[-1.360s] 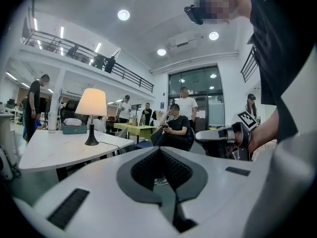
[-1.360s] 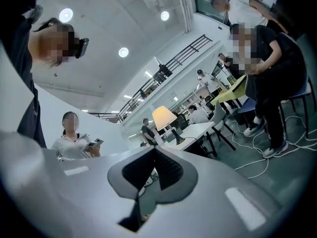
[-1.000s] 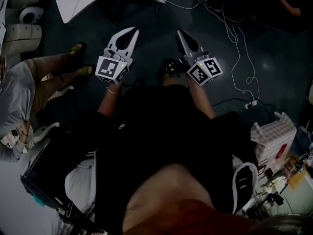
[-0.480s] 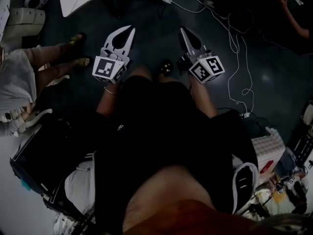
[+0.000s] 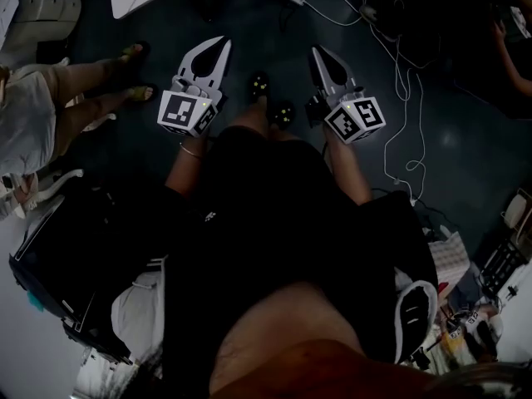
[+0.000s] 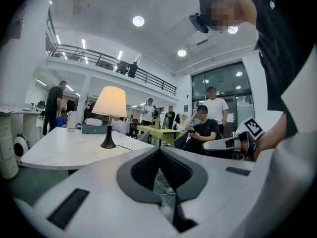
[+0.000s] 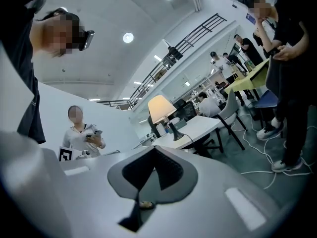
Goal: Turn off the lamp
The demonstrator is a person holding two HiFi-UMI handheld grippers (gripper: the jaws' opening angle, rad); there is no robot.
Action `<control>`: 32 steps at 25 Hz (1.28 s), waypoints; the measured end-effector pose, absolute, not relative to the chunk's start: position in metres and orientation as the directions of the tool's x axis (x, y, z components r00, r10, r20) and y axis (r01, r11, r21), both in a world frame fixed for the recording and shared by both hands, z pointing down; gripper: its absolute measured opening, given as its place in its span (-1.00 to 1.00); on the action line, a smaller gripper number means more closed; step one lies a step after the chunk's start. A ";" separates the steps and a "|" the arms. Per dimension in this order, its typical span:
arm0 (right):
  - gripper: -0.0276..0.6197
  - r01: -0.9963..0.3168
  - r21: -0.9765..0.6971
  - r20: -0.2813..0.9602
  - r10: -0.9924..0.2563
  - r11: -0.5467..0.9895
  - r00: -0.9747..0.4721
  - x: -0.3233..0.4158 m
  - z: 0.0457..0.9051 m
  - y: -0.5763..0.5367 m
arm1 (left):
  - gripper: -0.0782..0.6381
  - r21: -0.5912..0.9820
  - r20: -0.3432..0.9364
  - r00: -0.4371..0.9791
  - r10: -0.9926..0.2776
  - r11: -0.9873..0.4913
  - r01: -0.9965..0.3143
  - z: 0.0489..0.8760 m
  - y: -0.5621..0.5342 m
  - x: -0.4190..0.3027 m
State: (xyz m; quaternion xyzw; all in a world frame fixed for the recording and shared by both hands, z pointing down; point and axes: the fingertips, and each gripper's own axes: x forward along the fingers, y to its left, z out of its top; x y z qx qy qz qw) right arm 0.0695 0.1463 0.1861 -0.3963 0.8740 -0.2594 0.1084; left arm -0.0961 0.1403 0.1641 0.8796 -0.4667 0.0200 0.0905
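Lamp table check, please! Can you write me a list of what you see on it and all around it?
Surface: white table, mostly bare.
Job's things: lamp upright on the table, shade glowing, so it is on.
Clutter: greenish box and white canister behind the lamp.
Grippers: left tool and right tool both shut, empty, far from the lamp.
Cables: white cables loop over the dark floor.
Surroundings: open office; seated person with a phone, others standing, yellow-green table.
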 end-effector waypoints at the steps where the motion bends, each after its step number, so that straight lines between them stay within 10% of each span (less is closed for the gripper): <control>1: -0.91 -0.643 -0.540 0.023 -0.754 0.543 -0.656 0.070 0.188 0.142 | -0.76 0.138 0.120 0.572 -0.811 -0.557 -0.819 0.165 0.134 -0.095; 32: -0.91 -0.721 -0.526 0.088 -0.814 0.451 -0.574 0.038 0.221 0.018 | -0.76 0.147 0.159 0.730 -0.665 -0.715 -0.683 0.230 0.001 -0.084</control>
